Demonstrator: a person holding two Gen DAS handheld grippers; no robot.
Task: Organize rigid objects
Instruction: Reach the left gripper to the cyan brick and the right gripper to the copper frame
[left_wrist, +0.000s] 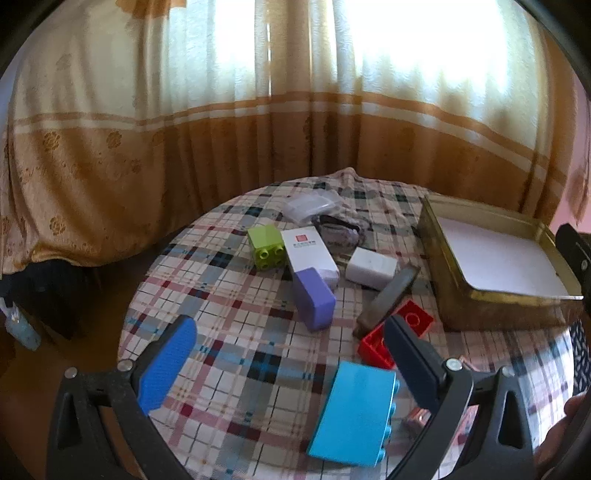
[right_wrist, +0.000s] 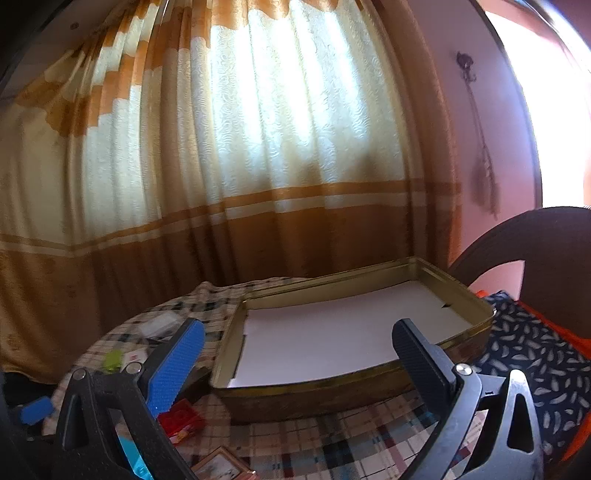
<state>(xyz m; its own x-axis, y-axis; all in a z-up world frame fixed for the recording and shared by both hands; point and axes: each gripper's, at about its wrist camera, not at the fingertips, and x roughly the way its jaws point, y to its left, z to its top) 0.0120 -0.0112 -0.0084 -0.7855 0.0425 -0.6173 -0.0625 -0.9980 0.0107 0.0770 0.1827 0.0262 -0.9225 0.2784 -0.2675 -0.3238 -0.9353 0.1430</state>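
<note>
- Looks like the very start of the tidy-up: the shallow gold-coloured metal tin (left_wrist: 443, 266) with the white paper lining is sitting empty at the right edge of the counter (left_wrist: 229, 280), and everything rigid is lying loose on the plaid cloth.
- The left gripper (left_wrist: 291, 343) is hanging over the near edge with its fingers spread wide, gripping nothing. The right gripper (right_wrist: 299, 343) is facing the tin, fingers also wide apart and empty.
- Closest to the left gripper is the smooth turquoise plastic building block (left_wrist: 354, 410), lying on its side at the near edge, studs pointing right. My guess is that's the first pick.
- Just behind it is the red plastic studded brick (left_wrist: 395, 336), with a flat dark grey stone-like slab (left_wrist: 388, 299) leaning over it.
- Toward the middle: a lilac rounded plastic box (left_wrist: 314, 299) touching a white cardboard carton with a red square (left_wrist: 314, 254), a lime-green studded block (left_wrist: 266, 247), and a white matte box (left_wrist: 371, 266).
- Next move probably calls for dropping down and squeezing the turquoise block across its flat faces. It's slick plastic, so a square grip matters.
</note>
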